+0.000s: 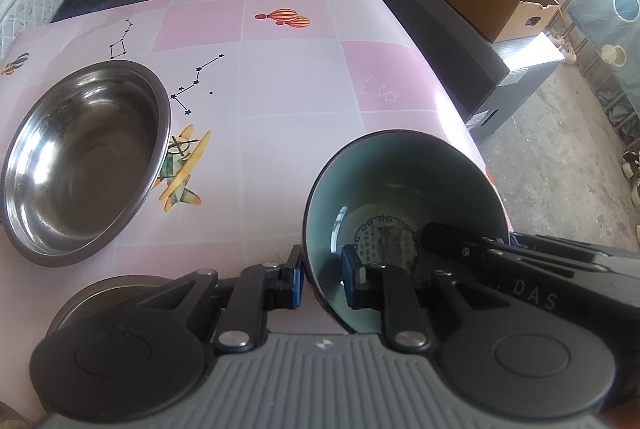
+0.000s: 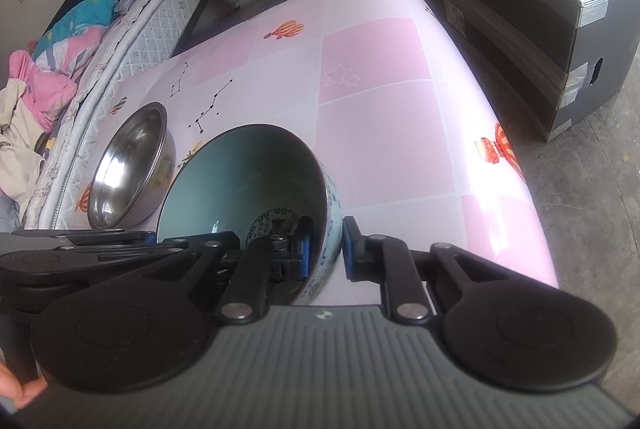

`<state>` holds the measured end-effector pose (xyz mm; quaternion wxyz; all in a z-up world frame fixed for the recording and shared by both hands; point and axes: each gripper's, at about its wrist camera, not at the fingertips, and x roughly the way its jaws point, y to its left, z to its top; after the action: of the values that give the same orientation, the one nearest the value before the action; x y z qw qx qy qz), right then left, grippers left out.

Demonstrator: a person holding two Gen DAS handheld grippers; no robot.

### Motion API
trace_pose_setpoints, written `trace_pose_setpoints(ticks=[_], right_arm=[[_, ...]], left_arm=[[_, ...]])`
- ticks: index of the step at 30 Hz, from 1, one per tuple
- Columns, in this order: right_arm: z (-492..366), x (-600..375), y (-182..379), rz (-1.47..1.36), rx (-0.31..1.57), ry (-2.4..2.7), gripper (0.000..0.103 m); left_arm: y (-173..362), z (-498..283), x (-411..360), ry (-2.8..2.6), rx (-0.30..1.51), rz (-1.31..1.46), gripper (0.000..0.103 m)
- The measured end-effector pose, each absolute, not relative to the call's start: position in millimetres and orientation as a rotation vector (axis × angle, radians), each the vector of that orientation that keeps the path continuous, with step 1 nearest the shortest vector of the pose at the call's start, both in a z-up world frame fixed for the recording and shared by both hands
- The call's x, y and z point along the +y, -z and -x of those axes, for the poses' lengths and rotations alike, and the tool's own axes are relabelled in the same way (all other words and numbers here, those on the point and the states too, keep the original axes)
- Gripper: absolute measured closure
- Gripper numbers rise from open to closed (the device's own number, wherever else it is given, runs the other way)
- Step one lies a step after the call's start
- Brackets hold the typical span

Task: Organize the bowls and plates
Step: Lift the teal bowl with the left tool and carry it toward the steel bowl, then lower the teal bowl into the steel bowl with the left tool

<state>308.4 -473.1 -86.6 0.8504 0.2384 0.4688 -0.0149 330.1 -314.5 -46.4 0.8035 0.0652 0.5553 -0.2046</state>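
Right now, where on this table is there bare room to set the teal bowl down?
Bare room lies on the pink tablecloth between the steel bowl and the table's right edge, beyond the teal bowl. The near left is crowded: the steel bowl, and another steel dish beside the left gripper.

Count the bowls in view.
3: a teal ceramic bowl gripped by both grippers, a large steel bowl on the table's left, and part of a steel one behind the left gripper. More may be hidden.

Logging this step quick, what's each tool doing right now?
Left tool: straddles the teal bowl rim, contact unclear.
Right tool: straddles the opposite rim, contact unclear.
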Motion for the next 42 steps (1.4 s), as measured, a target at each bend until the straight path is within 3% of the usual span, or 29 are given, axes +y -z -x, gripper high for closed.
trace_pose_setpoints(ticks=[21, 42], right_arm=[[-326, -441, 49, -0.434, 0.978, -0.017, 0.089], [-405, -341, 1, -0.355, 0.956, -0.191, 0.089]], left_arm=[[8, -342, -262, 0.414, 1.133, -0.036, 0.083], [-20, -379, -152, 0.256, 1.057, 0.065, 0.083]])
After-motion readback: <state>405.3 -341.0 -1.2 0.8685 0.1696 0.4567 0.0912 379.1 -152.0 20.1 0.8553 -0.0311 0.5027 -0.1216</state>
